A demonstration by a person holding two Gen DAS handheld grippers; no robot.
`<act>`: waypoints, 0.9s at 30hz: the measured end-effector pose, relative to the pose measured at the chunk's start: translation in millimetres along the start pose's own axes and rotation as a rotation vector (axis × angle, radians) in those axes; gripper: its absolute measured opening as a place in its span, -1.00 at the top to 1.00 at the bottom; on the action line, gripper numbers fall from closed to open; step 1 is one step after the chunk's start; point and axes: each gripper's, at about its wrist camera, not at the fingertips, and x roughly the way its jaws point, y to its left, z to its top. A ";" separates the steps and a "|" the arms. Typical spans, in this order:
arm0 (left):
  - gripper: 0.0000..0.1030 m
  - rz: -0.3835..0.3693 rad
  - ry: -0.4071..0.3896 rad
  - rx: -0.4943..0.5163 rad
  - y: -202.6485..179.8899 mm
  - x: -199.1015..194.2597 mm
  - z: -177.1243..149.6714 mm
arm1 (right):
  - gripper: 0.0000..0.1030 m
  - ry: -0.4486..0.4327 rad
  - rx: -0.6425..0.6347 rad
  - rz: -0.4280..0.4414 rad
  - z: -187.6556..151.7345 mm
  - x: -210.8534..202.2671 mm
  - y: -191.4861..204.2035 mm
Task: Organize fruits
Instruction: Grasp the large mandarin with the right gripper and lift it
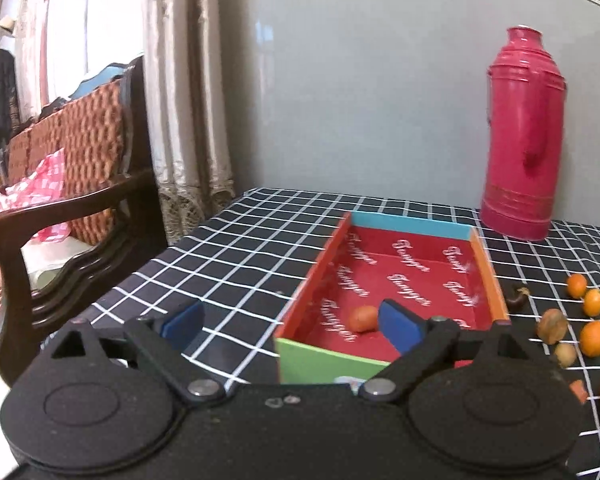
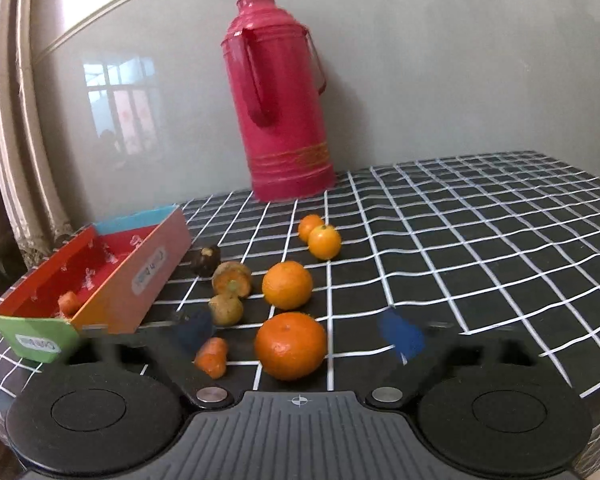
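Observation:
A colourful cardboard box (image 1: 490, 276) (image 2: 148, 276) with a red inside stands on the checked tablecloth. One small orange piece (image 1: 363, 318) (image 2: 69, 302) lies in it. My left gripper (image 1: 296, 320) is open and empty, one finger over the box, the other outside its left wall. My right gripper (image 2: 300, 334) is open and empty, its fingers either side of a large tangerine (image 2: 290, 345). A carrot piece (image 2: 212, 357) lies by its left finger. Beyond are another tangerine (image 2: 287, 285), two small oranges (image 2: 324, 241), two brownish fruits (image 2: 231, 278) and a dark one (image 2: 205, 259).
A tall pink thermos (image 2: 280, 96) (image 1: 520, 136) stands at the back by the grey wall. The loose fruits also show at the right in the left wrist view (image 1: 594, 338). A wooden sofa (image 1: 60, 216) stands past the table's left edge.

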 end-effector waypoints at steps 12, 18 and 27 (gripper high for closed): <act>-0.71 0.047 0.031 -0.058 30.3 9.3 0.6 | 0.17 0.060 0.027 -0.006 -6.8 21.7 5.4; -0.75 0.088 0.037 -0.098 44.8 11.2 0.5 | 0.18 0.017 0.073 0.022 -2.3 16.4 6.7; -0.78 0.196 0.101 -0.244 88.6 21.7 -0.7 | 0.18 -0.091 -0.041 0.257 12.2 9.2 66.9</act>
